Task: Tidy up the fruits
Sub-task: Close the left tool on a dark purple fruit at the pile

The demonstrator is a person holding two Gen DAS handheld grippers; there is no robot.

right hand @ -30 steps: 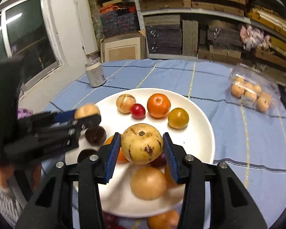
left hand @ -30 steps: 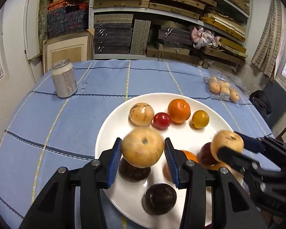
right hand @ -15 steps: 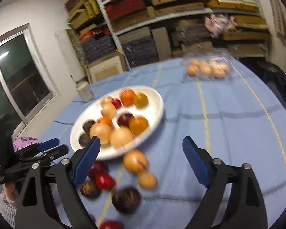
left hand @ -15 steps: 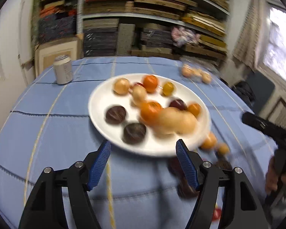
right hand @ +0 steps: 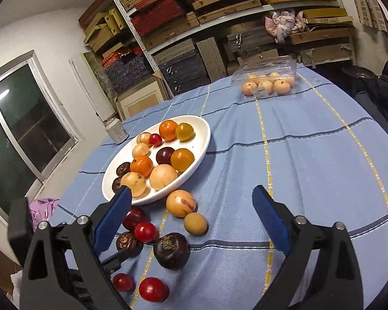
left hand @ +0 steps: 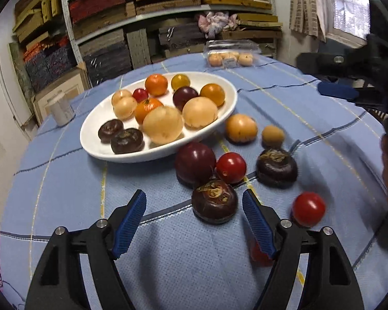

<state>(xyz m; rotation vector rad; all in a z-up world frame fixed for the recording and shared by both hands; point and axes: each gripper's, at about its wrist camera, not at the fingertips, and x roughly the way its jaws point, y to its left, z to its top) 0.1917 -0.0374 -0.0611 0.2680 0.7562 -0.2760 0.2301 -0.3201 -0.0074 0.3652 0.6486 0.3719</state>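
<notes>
Just in front of the white plate (left hand: 219, 124), loose fruit lies on the blue-clothed desk (right hand: 310, 155). The left gripper (left hand: 194, 222) is spread wide and empty, a dark water chestnut (left hand: 214, 200) lying between its blue pads, touching neither. The right gripper (right hand: 191, 214) hangs wide and empty over the cloth, beside a tan fruit (right hand: 181, 202) near the plate's rim.
</notes>
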